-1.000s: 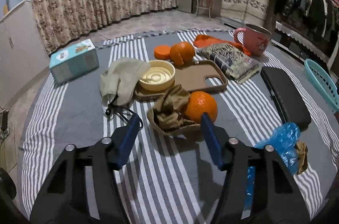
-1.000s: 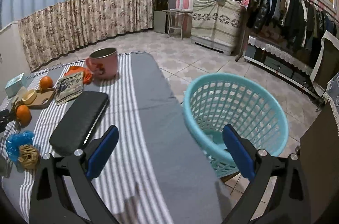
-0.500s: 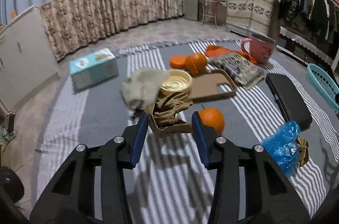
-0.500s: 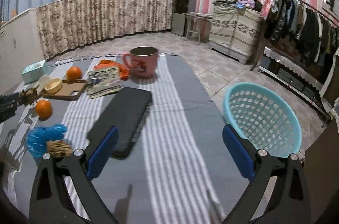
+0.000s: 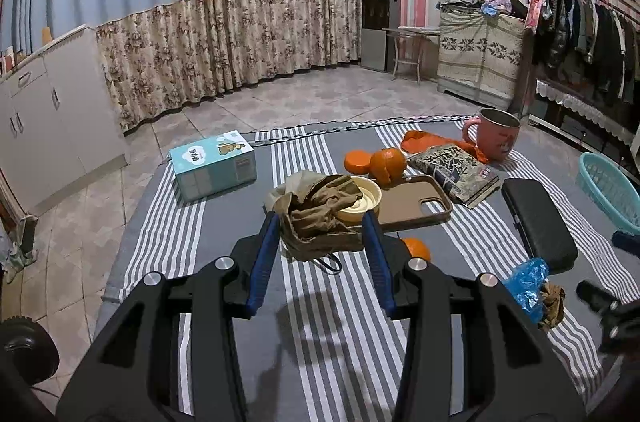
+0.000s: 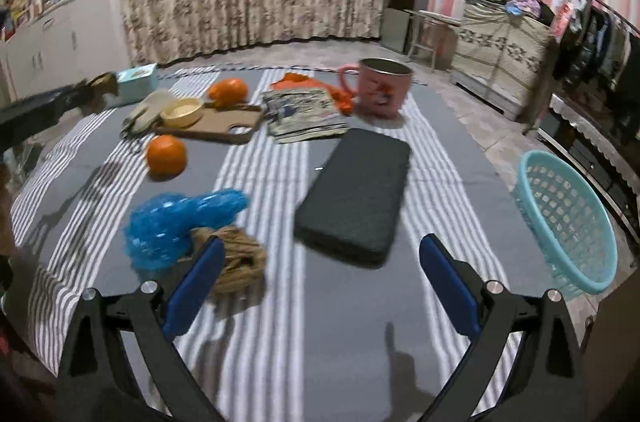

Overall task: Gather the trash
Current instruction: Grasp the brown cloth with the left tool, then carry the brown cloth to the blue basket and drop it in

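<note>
Left wrist: left gripper (image 5: 323, 227) clamps crumpled brown paper (image 5: 320, 218), lifted above the striped cloth (image 5: 320, 342). Right wrist: right gripper (image 6: 320, 270) spread wide, holding nothing, near blue plastic bag (image 6: 180, 226); teal basket (image 6: 568, 222) at right.

pink mug (image 6: 383, 87) | black case (image 6: 356, 194) | whole orange (image 6: 166, 156) | tissue box (image 5: 213, 164) | phone case (image 5: 416, 205)
</note>
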Action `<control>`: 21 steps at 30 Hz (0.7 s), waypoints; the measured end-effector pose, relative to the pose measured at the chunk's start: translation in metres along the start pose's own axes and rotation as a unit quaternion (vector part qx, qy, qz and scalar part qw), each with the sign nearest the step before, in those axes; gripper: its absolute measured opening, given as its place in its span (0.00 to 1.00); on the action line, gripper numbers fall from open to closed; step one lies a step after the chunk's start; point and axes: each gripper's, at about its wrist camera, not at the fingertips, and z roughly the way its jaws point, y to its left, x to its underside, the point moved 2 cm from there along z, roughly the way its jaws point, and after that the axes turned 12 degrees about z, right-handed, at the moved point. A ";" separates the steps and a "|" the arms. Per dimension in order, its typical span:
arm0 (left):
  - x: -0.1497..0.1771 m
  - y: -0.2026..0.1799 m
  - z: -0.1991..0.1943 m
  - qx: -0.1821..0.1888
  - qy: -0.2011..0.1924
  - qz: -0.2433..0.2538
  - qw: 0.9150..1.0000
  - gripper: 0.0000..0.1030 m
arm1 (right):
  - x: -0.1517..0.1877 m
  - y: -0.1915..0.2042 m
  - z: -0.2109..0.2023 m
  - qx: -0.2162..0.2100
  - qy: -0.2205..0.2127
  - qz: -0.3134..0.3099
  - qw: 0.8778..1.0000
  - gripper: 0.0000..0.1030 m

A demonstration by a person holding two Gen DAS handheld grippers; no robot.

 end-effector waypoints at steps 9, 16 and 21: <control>0.005 -0.002 -0.001 0.000 0.003 0.001 1.000 0.40 | 0.016 0.021 0.021 -0.007 0.042 -0.024 0.999 0.80; 0.006 -0.004 0.000 -0.002 0.003 0.005 1.000 0.39 | 0.017 0.032 0.030 -0.070 0.070 -0.020 0.995 0.41; 0.000 -0.009 -0.002 -0.007 -0.003 0.003 1.000 0.39 | 0.010 0.021 0.018 -0.065 0.049 -0.026 0.996 0.41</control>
